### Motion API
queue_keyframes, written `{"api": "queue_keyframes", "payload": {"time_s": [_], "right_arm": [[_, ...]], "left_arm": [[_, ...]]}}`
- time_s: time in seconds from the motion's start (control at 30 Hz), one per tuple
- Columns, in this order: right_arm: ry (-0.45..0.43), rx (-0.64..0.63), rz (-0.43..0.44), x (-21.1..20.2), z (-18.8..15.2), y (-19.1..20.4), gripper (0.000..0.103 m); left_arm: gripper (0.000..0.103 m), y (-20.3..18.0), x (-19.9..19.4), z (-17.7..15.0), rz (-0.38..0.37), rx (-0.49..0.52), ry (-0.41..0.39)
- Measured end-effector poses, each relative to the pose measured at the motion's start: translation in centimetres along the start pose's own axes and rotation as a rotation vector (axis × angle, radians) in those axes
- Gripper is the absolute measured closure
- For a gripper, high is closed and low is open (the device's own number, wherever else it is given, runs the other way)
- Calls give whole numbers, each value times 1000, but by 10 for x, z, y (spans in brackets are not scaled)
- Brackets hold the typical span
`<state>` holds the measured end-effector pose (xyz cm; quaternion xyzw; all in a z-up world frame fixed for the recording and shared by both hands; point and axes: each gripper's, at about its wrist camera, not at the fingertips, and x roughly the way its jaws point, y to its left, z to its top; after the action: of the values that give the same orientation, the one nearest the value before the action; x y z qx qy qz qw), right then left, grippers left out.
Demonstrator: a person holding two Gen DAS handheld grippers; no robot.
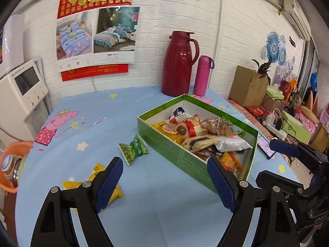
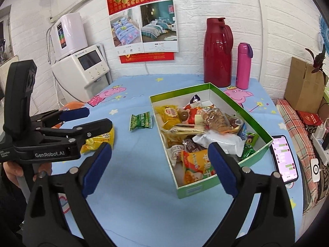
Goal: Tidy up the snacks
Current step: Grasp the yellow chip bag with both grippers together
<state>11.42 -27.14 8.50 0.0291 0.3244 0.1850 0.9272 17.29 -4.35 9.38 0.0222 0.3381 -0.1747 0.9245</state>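
Left wrist view: left gripper (image 1: 165, 182) is held wide and empty; yellow packet (image 1: 96, 171) lies just beneath its left finger, green packet (image 1: 134, 149) ahead, green box (image 1: 185, 156) ahead-right. Right gripper (image 2: 160, 167), wide too, is poised before the box. The yellow packet is best straddled squarely, then closed on gently.

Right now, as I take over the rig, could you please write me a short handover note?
Left gripper: jaws open, empty, above the tablecloth near the yellow snack packet.
Right gripper: jaws open, empty, at the near end of the green box.
Done: the green box already holds a pile of assorted snacks.
Left: the green pea packet beside the box and the yellow snack packet lie on the cloth; both go in the box.
Mind the phone lying right of the box.
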Motion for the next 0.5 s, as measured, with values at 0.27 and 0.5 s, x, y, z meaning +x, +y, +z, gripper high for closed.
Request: {"api": "queue_keyframes", "payload": {"time_s": [0.27, 0.5], "right_arm": [[62, 4, 101, 30, -5, 33, 7], [162, 55, 277, 85, -2, 57, 7]], "left_arm": [[17, 66, -12, -35, 104, -103, 51], [17, 152, -6, -65, 120, -356, 112]]}}
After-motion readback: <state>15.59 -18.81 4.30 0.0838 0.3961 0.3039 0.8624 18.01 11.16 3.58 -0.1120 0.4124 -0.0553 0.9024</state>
